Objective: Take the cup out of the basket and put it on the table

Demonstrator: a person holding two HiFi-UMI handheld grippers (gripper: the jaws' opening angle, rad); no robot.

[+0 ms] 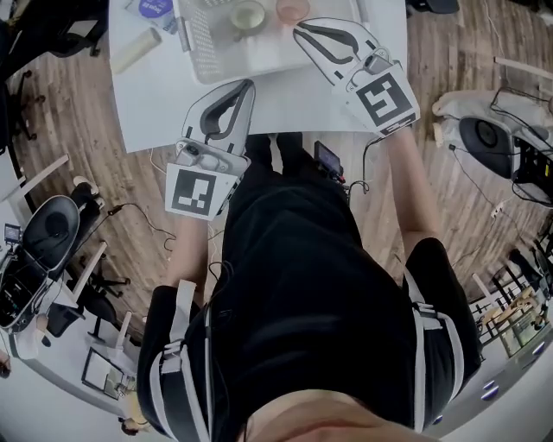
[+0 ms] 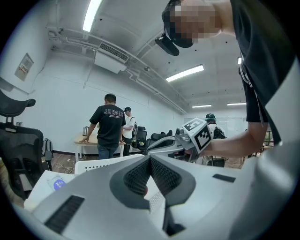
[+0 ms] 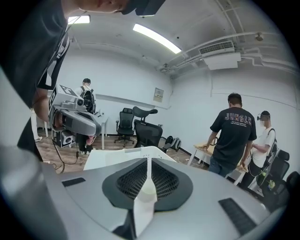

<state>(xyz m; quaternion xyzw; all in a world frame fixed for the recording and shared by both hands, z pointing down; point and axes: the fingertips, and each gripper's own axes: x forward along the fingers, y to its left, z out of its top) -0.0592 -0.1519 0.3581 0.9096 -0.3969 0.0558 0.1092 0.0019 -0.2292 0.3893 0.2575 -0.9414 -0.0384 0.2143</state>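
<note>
A white surface [image 1: 164,112] fills the top middle of the head view, with a brown wooden floor [image 1: 78,129] all around it. A white basket [image 1: 200,47] with little holes sits on the surface. The pale green cup [image 1: 248,15] is inside the basket, at the very top of the frame, with a pink cup [image 1: 292,9] just beside it. The left gripper [image 1: 248,85] is over the near edge of the surface, closed tight, with nothing in it. The right gripper [image 1: 299,30] is by the basket, closed too and empty. Black chairs [image 1: 47,229] stand at the left. In the right gripper view, two people [image 3: 233,140] stand by a far table under long lights [image 3: 156,37]
</note>
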